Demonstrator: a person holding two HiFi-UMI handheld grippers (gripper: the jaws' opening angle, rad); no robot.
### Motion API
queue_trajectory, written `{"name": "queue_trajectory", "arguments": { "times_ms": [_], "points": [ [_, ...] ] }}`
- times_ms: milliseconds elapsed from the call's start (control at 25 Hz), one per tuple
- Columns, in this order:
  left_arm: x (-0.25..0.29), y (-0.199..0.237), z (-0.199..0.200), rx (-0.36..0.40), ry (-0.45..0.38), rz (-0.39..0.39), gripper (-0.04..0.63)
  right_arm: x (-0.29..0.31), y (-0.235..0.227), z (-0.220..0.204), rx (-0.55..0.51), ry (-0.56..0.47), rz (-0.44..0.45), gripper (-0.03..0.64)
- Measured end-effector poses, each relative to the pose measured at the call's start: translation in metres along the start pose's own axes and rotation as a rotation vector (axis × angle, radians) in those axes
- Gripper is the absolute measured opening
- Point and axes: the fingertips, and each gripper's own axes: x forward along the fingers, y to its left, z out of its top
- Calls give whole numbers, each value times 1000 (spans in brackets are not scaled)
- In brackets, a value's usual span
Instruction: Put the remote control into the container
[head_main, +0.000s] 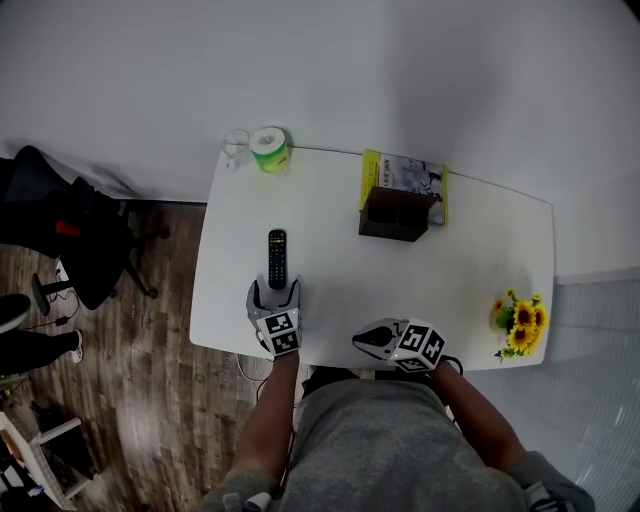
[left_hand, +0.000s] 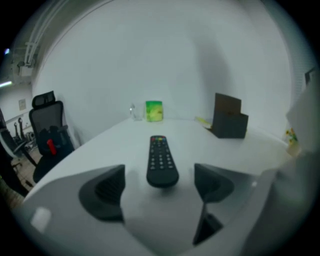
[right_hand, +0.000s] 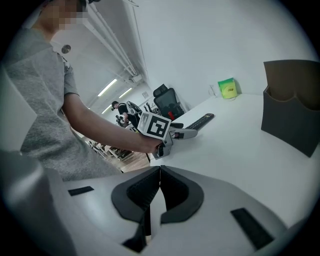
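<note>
You wear a grey short-sleeved shirt (head_main: 385, 440). Your left tool (head_main: 275, 297) and right tool (right_hand: 160, 174) are pale grey, with dark pads (left_hand: 107, 192) and black-and-white marker cubes (head_main: 282, 330).

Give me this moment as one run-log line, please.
left tongs: open around remote control end, no contact | right tongs: shut, empty | container: remote not inside

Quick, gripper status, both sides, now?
Left gripper: open, fingers either side of the remote control's near end, not gripping it.
Right gripper: shut, holding nothing.
</note>
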Motion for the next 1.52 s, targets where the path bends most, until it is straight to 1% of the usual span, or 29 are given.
{"name": "queue_trajectory", "arguments": {
  "times_ms": [120,320,520,640,800,1040,1280,1360,1520],
  "points": [
    [3,-1,-2,27,25,12,417,-2,-2,-1,11,-2,0,17],
    [11,1,-6,36,66,43,414,-3,-5,-3,1,8,-2,17],
    [13,-4,-4,52,90,40,377,-4,-8,-7,5,15,-8,17],
    [14,-11,-3,72,85,22,332,-6,-11,-7,13,12,-12,17],
    [14,-24,-2,135,80,-14,225,-5,-13,-8,14,12,-14,17],
    [15,-24,-3,128,86,-24,212,-5,-14,-7,8,13,-17,17],
    [16,-19,-4,61,108,-47,202,-6,-13,-9,0,17,-21,17],
    [14,-22,-3,73,112,-72,201,-6,-13,-8,-2,13,-22,17],
    [8,-28,1,138,103,-115,198,-4,-12,-6,-3,5,-22,17]
  ]
}}
